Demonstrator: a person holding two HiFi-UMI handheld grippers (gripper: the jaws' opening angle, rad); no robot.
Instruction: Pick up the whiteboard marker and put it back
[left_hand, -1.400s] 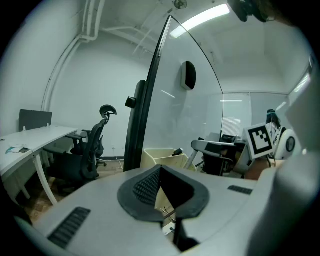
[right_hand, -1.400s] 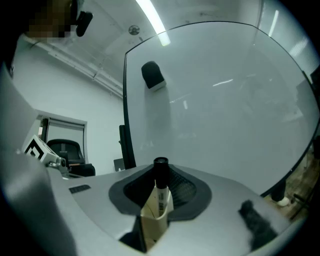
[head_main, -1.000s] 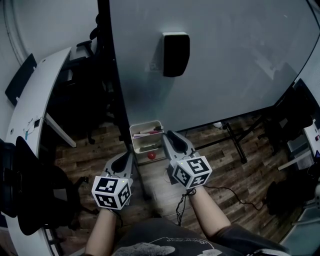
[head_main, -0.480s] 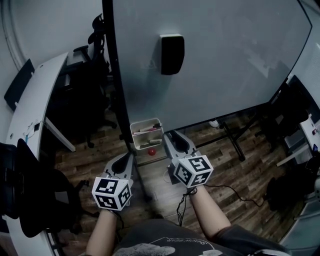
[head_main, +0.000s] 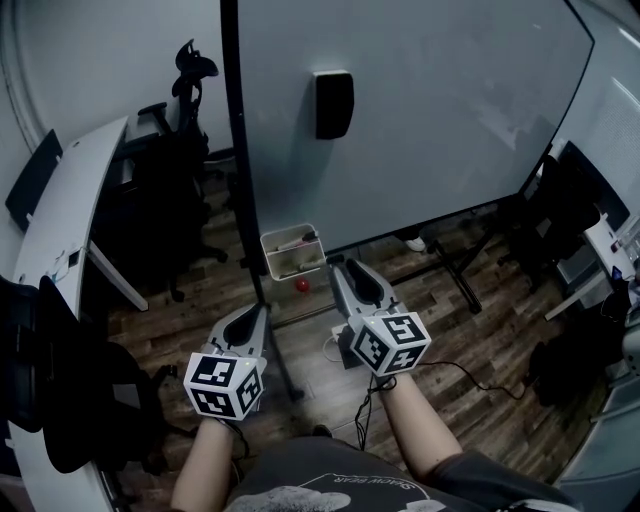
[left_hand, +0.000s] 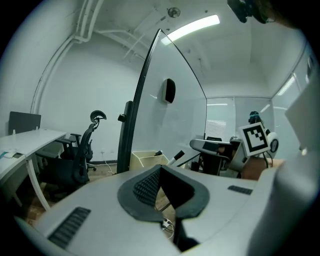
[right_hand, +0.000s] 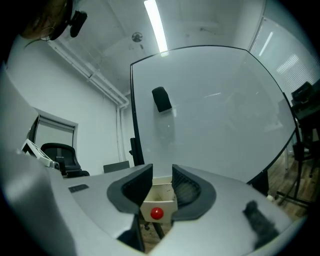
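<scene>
Office whiteboard (head_main: 430, 110), pen tray (right_hand: 162, 199) at bottom edge.
Right gripper (right_hand: 162, 175), just now clamping the whiteboard marker (left_hand: 175, 156), gapes empty; marker leans in tray, likely returned. Left gripper (left_hand: 160, 170) closed, empty.

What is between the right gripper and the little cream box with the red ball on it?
Nothing, just air. In the right gripper view the open right gripper looks straight at the cream box with its red ball, unblocked.
</scene>
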